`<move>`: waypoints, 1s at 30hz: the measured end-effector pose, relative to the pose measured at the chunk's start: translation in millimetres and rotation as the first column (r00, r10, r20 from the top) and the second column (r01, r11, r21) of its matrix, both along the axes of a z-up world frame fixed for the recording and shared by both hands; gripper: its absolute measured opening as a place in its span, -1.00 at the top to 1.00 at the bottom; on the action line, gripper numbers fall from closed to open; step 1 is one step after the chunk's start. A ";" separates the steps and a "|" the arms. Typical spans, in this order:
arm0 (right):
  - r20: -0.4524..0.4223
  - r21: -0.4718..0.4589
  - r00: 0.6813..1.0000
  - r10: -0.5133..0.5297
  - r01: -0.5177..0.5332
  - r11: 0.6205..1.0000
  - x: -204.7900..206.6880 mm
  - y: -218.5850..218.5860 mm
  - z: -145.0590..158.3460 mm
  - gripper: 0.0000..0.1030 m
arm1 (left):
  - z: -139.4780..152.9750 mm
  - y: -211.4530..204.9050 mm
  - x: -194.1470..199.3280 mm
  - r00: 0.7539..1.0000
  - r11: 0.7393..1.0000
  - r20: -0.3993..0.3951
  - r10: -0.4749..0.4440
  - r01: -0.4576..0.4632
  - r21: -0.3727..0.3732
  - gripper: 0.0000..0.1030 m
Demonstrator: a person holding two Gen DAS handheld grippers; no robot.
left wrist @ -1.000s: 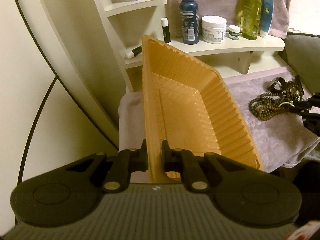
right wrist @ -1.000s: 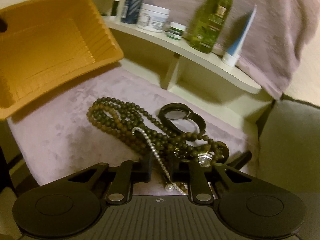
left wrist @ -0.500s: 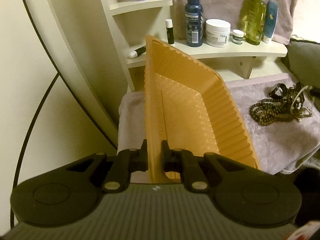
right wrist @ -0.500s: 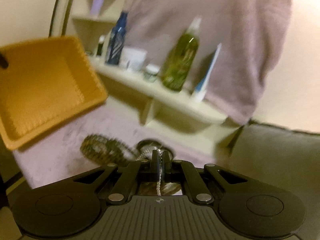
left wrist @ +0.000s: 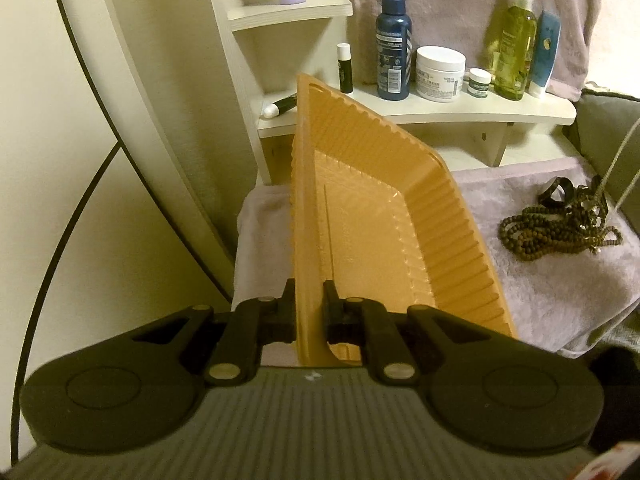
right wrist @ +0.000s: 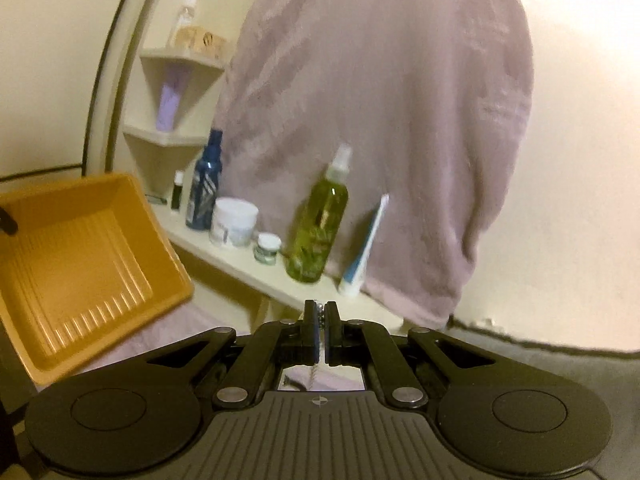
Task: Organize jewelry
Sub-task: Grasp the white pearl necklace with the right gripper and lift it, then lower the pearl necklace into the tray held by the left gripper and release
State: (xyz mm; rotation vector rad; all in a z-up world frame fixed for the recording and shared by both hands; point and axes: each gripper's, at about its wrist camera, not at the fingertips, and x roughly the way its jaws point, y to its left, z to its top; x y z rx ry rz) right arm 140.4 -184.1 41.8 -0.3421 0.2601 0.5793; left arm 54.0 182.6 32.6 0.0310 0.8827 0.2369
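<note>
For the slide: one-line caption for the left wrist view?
Left gripper clamps the tilted orange tray by its rim; bead necklaces wait on the towel.

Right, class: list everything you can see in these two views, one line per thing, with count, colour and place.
tray: one, orange, tilted, rim clamped by the left gripper
pearl chain: one, white, pinched in the right gripper
bead necklaces: a tangled pile, dark brown, on the cloth
cloth: one, mauve, under the tray and beads
spray bottle: one, dark blue, on the shelf
cream jar: one, white, on the shelf
small jar: one, white lid, on the shelf
pump bottle: one, green, on the shelf
tube: one, blue, on the shelf
lip balms: two, dark, one upright, one lying
towel: one, mauve, hanging behind the shelf
left gripper: black, shut
right gripper: black, shut
</note>
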 end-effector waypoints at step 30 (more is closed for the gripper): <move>-0.172 0.201 0.902 0.396 -0.361 0.911 4.3 175.4 3.8 0.95 | -0.5 5.2 -0.3 1.000 1.000 -0.002 -0.017 0.017 -0.018 0.80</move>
